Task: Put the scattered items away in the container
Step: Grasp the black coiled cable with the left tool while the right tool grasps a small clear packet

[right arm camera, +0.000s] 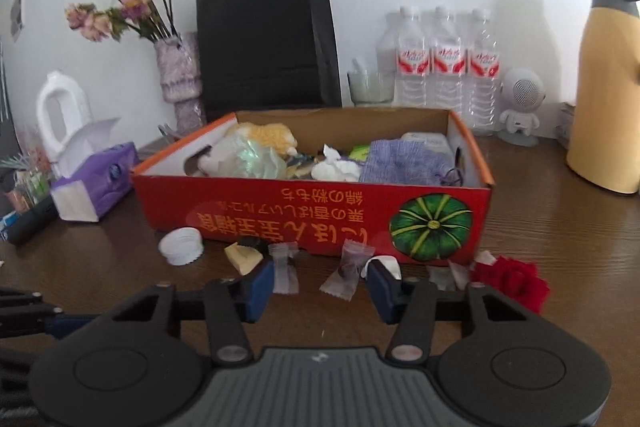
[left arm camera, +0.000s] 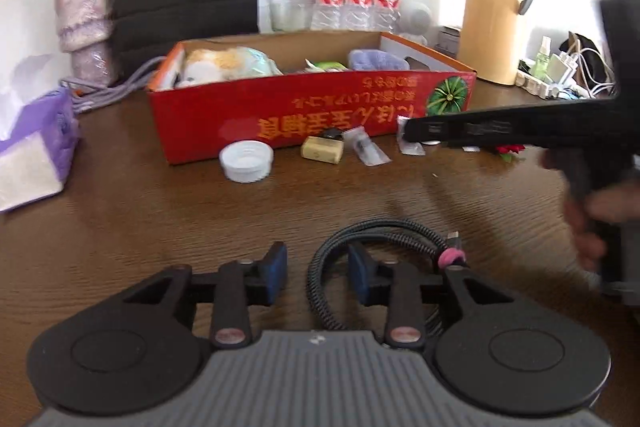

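Note:
An open red cardboard box (right arm camera: pixel 280 211) (left arm camera: pixel 280 107) stands mid-table, holding cloths and packets. Along its front wall lie a white cap (right arm camera: pixel 181 246) (left arm camera: pixel 246 161), a yellow block (right arm camera: pixel 242 257) (left arm camera: pixel 322 149), two clear wrapped sweets (right arm camera: pixel 286 273) (right arm camera: pixel 344 277) and a red fabric flower (right arm camera: pixel 516 281). My right gripper (right arm camera: pixel 320 283) is open, low over the table, both sweets lying loose between its blue pads. It enters the left wrist view from the right, blurred (left arm camera: pixel 406 131). My left gripper (left arm camera: pixel 318 273) is open over a coiled black braided cable (left arm camera: pixel 380 231); one strand runs between the pads, untouched.
A purple tissue box (right arm camera: pixel 96 187) (left arm camera: pixel 36 151) sits at the left, with a vase of dried flowers (right arm camera: pixel 180 75) and a black paper bag (right arm camera: pixel 268 39) behind. Water bottles (right arm camera: pixel 444 63), a small white speaker figure (right arm camera: pixel 520 107) and a yellow thermos jug (left arm camera: pixel 496 15) line the back right.

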Tool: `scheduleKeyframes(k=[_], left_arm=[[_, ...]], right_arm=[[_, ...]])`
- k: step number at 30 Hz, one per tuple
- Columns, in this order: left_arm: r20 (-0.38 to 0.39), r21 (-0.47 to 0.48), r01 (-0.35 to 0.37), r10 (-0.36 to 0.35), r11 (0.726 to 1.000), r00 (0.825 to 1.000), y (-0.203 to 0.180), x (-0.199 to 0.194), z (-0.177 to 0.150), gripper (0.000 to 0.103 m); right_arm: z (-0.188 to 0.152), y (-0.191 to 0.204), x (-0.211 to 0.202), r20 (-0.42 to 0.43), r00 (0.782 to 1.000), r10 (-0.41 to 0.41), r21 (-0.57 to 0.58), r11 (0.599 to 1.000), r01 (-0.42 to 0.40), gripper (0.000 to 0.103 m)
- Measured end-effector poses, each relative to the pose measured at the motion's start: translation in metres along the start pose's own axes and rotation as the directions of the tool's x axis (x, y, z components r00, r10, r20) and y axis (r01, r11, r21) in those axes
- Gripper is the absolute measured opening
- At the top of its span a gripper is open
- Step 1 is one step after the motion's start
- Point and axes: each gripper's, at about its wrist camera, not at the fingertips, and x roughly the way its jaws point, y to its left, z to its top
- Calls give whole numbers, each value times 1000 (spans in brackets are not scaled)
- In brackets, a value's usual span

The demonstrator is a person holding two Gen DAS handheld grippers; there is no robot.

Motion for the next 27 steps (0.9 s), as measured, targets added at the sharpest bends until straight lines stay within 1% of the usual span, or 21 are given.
scheduleKeyframes(k=[1,2,4,6,7,10,12,13,15,16,17,18,19,23,24,25,27], left_arm=[[2,11,9,-9,1000,1000,-1,2,1,35],[5,22,15,-15,1000,1000,-3,4,1,35],[11,29,20,-20,999,1000,-4,5,1,22],[14,14,25,-25,1000,1000,-3,5,1,15],[18,10,16,-16,1000,1000,-2,4,0,13],[30,0,-20,20,1000,999,-3,1,-2,12],[48,-14,-39,40,999,998,-2,-5,-4,12],[58,-21,-48,49,999,997,-1,-9,-5,12],[77,-38,-55,57,998,995,2,-16,-6,12],[82,-47,-52,56,998,995,4,-18,-6,12],[84,-54,-54,59,997,995,6,-20,-6,12],[85,-54,-61,65,997,994,7,-21,-6,12],[86,-52,-67,72,996,994,7,-22,-6,12],[79,-56,-80,85,995,993,8,-22,-6,12],[81,-57,-83,87,995,993,7,-23,-6,12],[86,-56,-81,86,995,993,7,-24,-6,12],[103,-52,-77,82,996,991,4,-28,-6,12]], right_arm=[[3,0,9,-12,1000,-8,3,1000,8,39],[5,0,16,-19,1000,-21,3,1000,21,39],[9,1,28,-37,999,-36,2,999,36,37],[10,2,36,-64,996,-60,5,998,60,35],[10,4,37,-61,995,-73,-5,997,73,34],[7,10,35,-72,993,-92,-65,994,88,34],[4,16,34,-95,989,-109,-120,988,98,30],[3,19,34,-110,986,-121,-139,985,106,26],[0,24,33,-106,986,-130,-171,979,111,26],[1,25,34,-110,986,-122,-166,981,103,25],[2,24,37,-115,986,-120,-140,985,104,26],[5,21,39,-122,985,-126,-107,988,113,28],[7,19,41,-124,983,-132,-82,989,123,33],[7,13,48,-116,984,-137,-13,991,136,33],[7,12,48,-111,984,-142,-7,990,142,30],[6,14,48,-106,983,-149,-25,989,147,14],[3,16,43,-106,984,-144,-70,988,137,13]])
